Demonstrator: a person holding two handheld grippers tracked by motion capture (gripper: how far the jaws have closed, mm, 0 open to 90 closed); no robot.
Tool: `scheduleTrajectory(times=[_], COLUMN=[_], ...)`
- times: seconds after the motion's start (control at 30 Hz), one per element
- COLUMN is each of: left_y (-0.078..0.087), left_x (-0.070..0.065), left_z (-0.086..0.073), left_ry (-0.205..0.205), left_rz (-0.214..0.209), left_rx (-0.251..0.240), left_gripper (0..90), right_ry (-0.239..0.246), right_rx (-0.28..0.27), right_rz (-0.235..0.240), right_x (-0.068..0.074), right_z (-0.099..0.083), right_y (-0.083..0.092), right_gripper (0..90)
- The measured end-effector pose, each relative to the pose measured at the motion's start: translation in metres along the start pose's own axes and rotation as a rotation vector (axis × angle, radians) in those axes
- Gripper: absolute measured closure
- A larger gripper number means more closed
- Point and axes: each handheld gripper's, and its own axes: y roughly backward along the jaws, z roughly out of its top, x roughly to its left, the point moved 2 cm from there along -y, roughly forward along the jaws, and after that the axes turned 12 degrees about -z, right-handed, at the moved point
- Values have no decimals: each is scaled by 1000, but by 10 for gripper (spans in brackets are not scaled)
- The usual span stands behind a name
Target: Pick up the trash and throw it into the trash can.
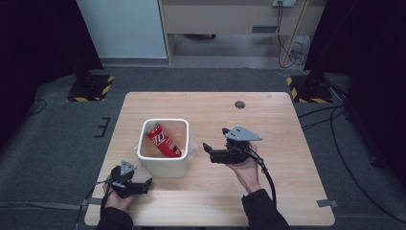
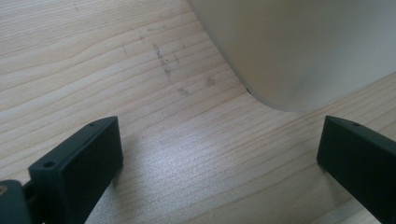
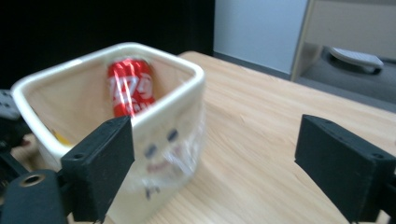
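Wood counter (image 1: 287,191), frame centre: red can (image 1: 163,140) already lies inside white bin (image 1: 163,167); right gripper (image 1: 214,142) fingers spread, empty, beside it; left gripper (image 1: 149,184) likewise open, lower left; nothing visibly left.

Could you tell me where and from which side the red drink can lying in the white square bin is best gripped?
Probably from above, through the open top of the white square plastic bin. The red cylindrical drink can leans tilted inside, its silvery top end highest near the far-left corner. Close the jaws across its round upper body, since the bin walls block any approach from the side.
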Motion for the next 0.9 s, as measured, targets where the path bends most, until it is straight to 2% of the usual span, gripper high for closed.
scheduleTrajectory(times=[0.17,0.4,0.5,0.73,0.83,0.87,0.9], left_y=[0,0,0,0,0,0,0], left_x=[0,0,0,0,0,0,0], left_z=[0,0,0,0,0,0,0], left_ry=[0,0,0,0,1,1,1], left_rz=[1,1,1,2,2,2,2], left_rx=[0,0,0,0,0,0,0], left_gripper=[0,0,0,0,0,0,0], right_ry=[-1,4,5,-19,-39,-39,-26], right_rx=[34,72,103,145,190,190,244], right_rz=[-33,-54,-85,-126,-160,-160,-180], right_x=[-15,-29,-40,-58,-72,-72,-77], right_z=[-18,-37,-50,-73,-90,-90,-95], right_y=[11,21,29,42,47,47,48], right_gripper=[96,85,80,75,59,59,38])
